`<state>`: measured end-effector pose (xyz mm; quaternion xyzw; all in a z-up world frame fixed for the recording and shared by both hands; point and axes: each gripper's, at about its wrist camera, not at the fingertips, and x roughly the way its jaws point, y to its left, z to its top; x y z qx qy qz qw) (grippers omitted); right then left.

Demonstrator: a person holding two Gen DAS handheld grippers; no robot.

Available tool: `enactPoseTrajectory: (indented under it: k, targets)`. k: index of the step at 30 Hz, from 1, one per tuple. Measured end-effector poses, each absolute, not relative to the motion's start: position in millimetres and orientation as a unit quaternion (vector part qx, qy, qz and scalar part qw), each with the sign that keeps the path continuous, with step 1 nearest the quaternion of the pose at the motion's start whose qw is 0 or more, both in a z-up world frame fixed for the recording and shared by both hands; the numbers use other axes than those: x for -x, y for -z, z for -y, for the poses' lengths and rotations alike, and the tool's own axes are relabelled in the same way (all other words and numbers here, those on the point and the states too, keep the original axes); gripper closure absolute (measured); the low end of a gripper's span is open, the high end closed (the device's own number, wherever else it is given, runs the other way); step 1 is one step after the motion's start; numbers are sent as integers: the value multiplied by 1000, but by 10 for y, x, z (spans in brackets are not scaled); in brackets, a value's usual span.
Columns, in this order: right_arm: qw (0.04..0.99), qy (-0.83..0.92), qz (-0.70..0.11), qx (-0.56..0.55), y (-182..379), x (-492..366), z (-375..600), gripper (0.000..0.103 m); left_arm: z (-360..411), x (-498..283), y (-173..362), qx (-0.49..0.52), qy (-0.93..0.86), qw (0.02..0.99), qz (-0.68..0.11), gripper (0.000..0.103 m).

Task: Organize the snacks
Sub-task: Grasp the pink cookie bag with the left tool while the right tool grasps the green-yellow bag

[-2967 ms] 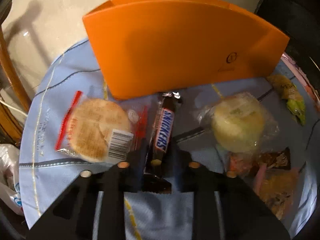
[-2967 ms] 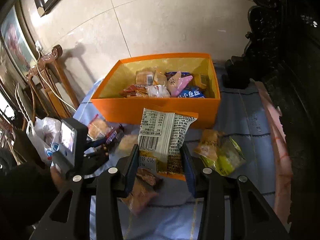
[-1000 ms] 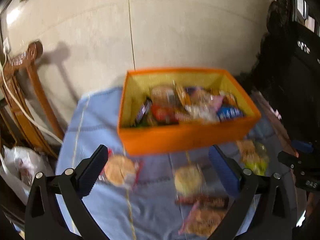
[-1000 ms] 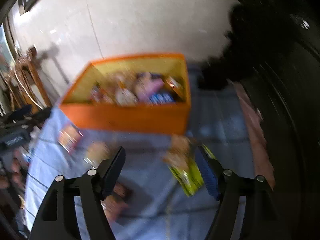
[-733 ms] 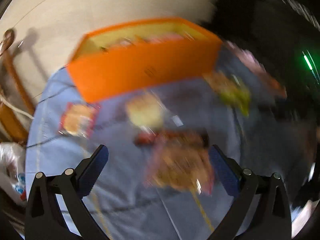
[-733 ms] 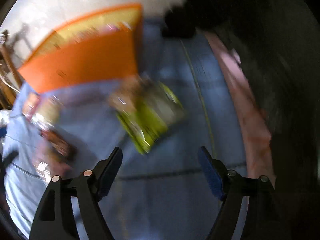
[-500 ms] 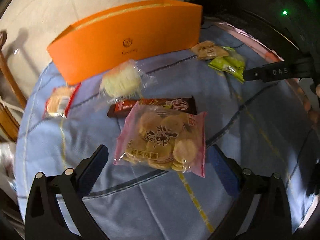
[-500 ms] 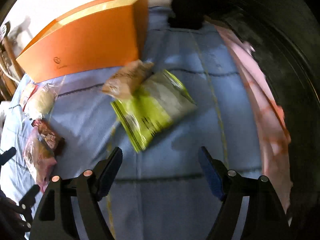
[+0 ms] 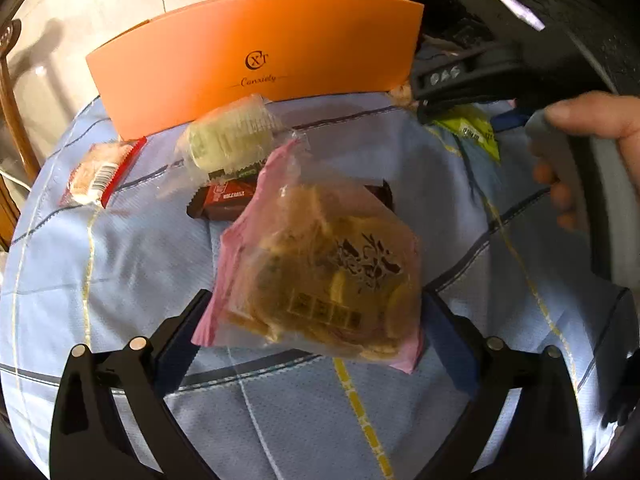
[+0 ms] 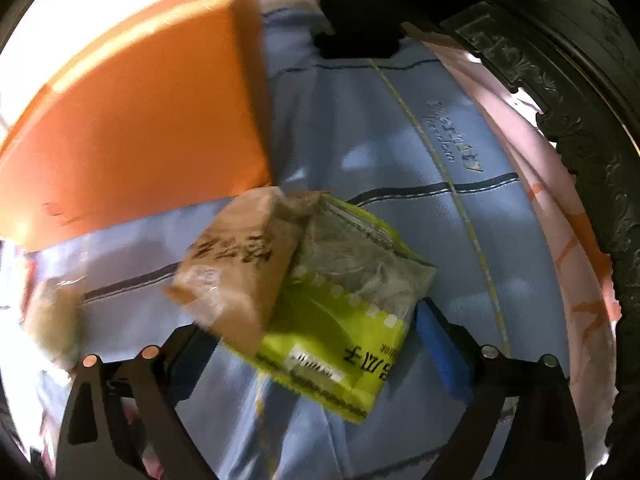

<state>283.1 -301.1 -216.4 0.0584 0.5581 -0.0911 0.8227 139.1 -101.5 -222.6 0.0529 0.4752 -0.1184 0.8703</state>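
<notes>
While both claws stand wide over loose snacks, I read this as the reach-and-pick step of the sorting, with neither snack gripped yet. My left claw [image 9: 312,332] straddles the pink bag of biscuits [image 9: 320,276] lying on the blue-clothed surface [image 9: 120,264]; the bag's edges come close to the pads, but I see no squeeze on it. My right claw [image 10: 316,344], whose jaws have just been opening, brackets the green packet [image 10: 344,320], with the tan packet [image 10: 240,264] lying partly on top of it and nothing pinched. Next I judge each claw must close on its bag and carry it up and over the wall of the orange box [image 9: 256,60] at the far side; the tan packet may slide off when the green one lifts. From this low angle only the box's outer wall shows, so I cannot tell its contents. A chocolate bar [image 9: 224,200], a pale wrapped cake [image 9: 228,144] and a red-edged wrapped biscuit [image 9: 96,172] wait beyond the pink bag.
</notes>
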Motion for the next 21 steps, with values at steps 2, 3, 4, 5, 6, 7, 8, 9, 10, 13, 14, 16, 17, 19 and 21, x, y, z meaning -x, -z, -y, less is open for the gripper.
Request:
enactPoseTrajectory:
  k: [2,3,4,5,6,7,8,9,10,13,14,16,17,19,21]
  targets:
    - [824,84,-558,-56,2211,-2793,3017,7,999,-1400,2175,-49,115,875,-467,5]
    - [825,79,-556,-60,2217,-2777,3048,10,980,-1402,2138,-47,113,880,-459,5]
    - [826,75,-554,-67,2208,-2737,3082,12,952,-1411,2118,-43,113,883,-454,5]
    - [827,74,-553,-68,2194,-2695,3099,18,915,-1415,2091,-38,111,884,-452,5]
    - [828,72,-552,-67,2186,-2666,3113,22,877,-1421,2074,-32,110,884,-453,5]
    - [828,69,-552,-69,2172,-2614,3135,24,817,-1422,2052,-22,109,883,-455,5]
    - [828,66,-552,-72,2165,-2555,3156,25,753,-1419,2034,-16,106,884,-455,5]
    - [829,64,-551,-73,2161,-2481,3168,25,703,-1402,2020,-8,101,884,-455,5]
    - [830,63,-550,-70,2172,-2432,3173,25,635,-1381,2008,2,98,884,-457,5]
    - [839,49,-541,-36,2182,-2211,3102,25,461,-1372,2003,29,88,881,-464,5]
    - [841,44,-539,-26,2182,-2152,3083,25,435,-1371,1999,34,88,881,-464,5]
    - [841,30,-540,-28,2189,-1998,3075,25,447,-1398,1990,28,91,882,-462,5]
    - [842,23,-539,-30,2200,-1947,3087,25,495,-1394,2001,25,95,881,-463,5]
    - [844,14,-536,-25,2192,-1870,3080,22,651,-1473,2031,8,106,877,-468,5]
    - [844,12,-535,-26,2161,-1860,3090,21,824,-1526,2039,-13,111,882,-458,5]
